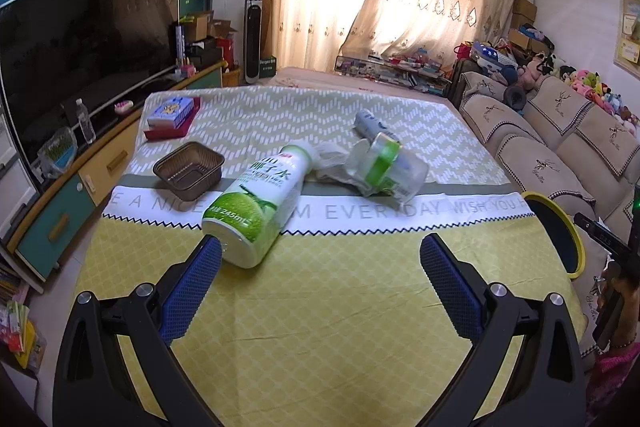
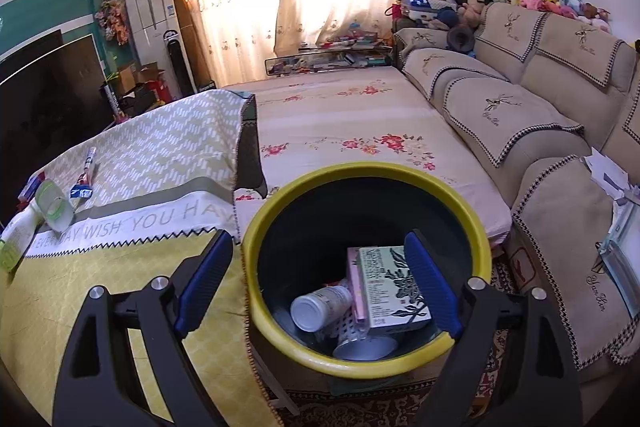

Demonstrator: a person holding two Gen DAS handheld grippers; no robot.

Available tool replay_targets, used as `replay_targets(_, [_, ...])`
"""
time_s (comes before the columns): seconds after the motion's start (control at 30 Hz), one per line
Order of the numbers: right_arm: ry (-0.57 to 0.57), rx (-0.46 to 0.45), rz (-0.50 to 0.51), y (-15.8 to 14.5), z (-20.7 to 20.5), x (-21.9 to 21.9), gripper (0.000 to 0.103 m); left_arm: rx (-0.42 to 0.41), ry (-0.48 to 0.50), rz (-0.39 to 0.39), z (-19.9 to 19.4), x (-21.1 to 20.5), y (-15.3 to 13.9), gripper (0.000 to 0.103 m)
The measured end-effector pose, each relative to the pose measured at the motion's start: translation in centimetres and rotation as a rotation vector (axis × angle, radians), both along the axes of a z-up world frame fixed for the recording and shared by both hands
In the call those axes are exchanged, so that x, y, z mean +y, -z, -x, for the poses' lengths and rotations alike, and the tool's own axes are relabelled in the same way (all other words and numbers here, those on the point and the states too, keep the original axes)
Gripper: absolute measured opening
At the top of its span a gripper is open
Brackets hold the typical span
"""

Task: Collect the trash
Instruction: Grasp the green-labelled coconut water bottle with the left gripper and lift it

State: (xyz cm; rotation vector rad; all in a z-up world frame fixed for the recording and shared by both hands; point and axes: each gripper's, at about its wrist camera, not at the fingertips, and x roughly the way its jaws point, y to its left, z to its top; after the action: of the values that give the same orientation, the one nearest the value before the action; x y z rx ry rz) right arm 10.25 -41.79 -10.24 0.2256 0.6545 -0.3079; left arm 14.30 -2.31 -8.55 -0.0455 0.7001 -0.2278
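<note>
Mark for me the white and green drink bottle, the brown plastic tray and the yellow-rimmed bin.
white and green drink bottle (image 1: 250,205): left wrist view, on its label.
brown plastic tray (image 1: 188,169): left wrist view, on its inner floor.
yellow-rimmed bin (image 2: 256,227): right wrist view, on its left rim.

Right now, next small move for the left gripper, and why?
Probably ease the left gripper forward around the bottle and close. Its jaws are open and empty, and the bottle lies on its side just ahead, its base by the left pad. The bin already holds trash.
</note>
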Motion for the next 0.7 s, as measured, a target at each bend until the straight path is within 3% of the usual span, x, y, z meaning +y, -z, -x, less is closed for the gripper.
replay_targets(0.37, [-0.039,0.014,-0.013,0.3,-0.8,1.3,0.083,0.047,0.052,-0.059,-5.3,2.1,2.1,0.098])
replay_targets(0.7, [-0.063,0.026,-0.019,0.6,-1.4,2.0,0.084,0.153,0.044,-0.030,-9.7,3.0,5.2,0.097])
